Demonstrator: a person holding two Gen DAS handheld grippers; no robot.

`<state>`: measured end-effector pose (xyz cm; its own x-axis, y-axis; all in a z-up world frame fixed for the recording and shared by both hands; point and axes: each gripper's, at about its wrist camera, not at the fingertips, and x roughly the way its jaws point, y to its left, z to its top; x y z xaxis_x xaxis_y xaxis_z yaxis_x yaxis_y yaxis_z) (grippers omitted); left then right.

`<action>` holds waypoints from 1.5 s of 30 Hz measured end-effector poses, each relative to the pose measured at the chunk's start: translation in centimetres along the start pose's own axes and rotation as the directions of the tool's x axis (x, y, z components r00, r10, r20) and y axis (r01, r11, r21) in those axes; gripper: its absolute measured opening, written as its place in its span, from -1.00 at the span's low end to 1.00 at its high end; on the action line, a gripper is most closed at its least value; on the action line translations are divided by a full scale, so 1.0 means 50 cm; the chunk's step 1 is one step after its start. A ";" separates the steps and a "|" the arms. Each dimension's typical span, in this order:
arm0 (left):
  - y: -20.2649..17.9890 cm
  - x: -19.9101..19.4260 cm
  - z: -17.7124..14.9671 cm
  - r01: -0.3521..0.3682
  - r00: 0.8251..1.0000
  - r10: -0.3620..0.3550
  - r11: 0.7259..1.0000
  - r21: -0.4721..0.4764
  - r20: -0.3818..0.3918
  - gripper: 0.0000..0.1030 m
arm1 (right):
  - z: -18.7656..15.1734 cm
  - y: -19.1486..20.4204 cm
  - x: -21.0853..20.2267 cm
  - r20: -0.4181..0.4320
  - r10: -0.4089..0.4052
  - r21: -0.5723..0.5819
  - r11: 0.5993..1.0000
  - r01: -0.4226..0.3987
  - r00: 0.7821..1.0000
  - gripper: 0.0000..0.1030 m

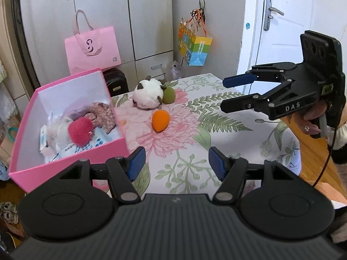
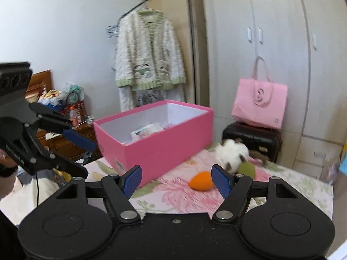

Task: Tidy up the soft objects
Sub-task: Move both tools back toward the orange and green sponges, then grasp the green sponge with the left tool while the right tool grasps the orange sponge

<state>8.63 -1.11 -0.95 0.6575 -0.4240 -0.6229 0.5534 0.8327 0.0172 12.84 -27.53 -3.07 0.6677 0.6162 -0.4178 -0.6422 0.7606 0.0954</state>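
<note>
A white fluffy plush toy (image 1: pixel 146 96) sits just beyond your orange egg-shaped sponge (image 1: pixel 160 118), beside the open pink cardboard box (image 1: pixel 71 162). Your left gripper (image 1: pixel 175 162) and right gripper (image 2: pixel 176 181) both gape wide, holding nothing.

Both wrist views face the pink box (image 1: pixel 67 117) from opposite sides.

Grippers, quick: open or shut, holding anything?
Left gripper: open, empty, over the table.
Right gripper: open, empty, the orange sponge on the table ahead of it.
</note>
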 end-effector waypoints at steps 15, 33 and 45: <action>-0.040 0.190 0.039 0.005 1.000 -0.005 1.000 -0.009 0.004 0.23 | -0.037 -0.169 0.076 -0.096 -0.042 0.237 0.969 0.064 0.994 0.47; -0.003 0.391 0.052 -0.273 0.960 0.279 0.952 -0.141 0.029 0.22 | -0.027 -0.248 0.294 -0.183 -0.066 0.041 0.996 0.074 0.981 0.45; 0.007 0.404 0.047 -0.270 0.960 0.278 0.949 -0.162 0.025 -0.20 | -0.030 -0.246 0.357 -0.204 -0.097 -0.046 0.995 0.089 0.974 0.20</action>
<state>23.32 -10.23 -11.70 0.7979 -0.1850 -0.5737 0.2647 0.9626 0.0577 32.08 -26.19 -13.03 0.6358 0.4848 -0.6006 -0.5966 0.8024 0.0161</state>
